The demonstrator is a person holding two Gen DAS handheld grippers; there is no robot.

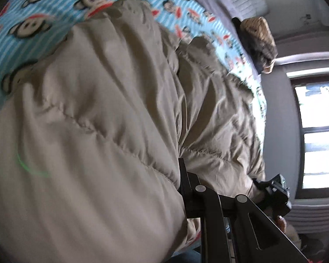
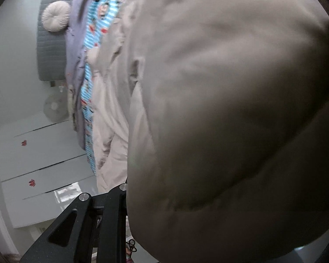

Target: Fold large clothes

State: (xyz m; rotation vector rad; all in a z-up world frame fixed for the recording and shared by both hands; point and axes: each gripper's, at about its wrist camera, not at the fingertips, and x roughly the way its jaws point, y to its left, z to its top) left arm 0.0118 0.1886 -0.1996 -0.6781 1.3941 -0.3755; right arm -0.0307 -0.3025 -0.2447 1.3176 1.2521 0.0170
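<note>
A bed sheet [image 1: 54, 2], light blue with white stripes and printed cartoon monkey faces, covers the bed beyond the fingers. At its far end lie a purple-grey blanket [image 2: 75, 50] and a round pleated cushion [image 2: 56, 18] against a grey quilted headboard [image 2: 48, 50]. A tan woven bag [image 1: 260, 37] rests near the bed's edge. A bright window [image 1: 320, 131] stands off to one side; white cupboard doors [image 2: 39, 160] with small red marks and a white fan [image 2: 53, 106] to the other.

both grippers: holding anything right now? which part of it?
Both jaws are closed on the beige padded jacket: left gripper and right gripper each pinch a bunched fold of it. The fabric hides which edge or hem.
</note>
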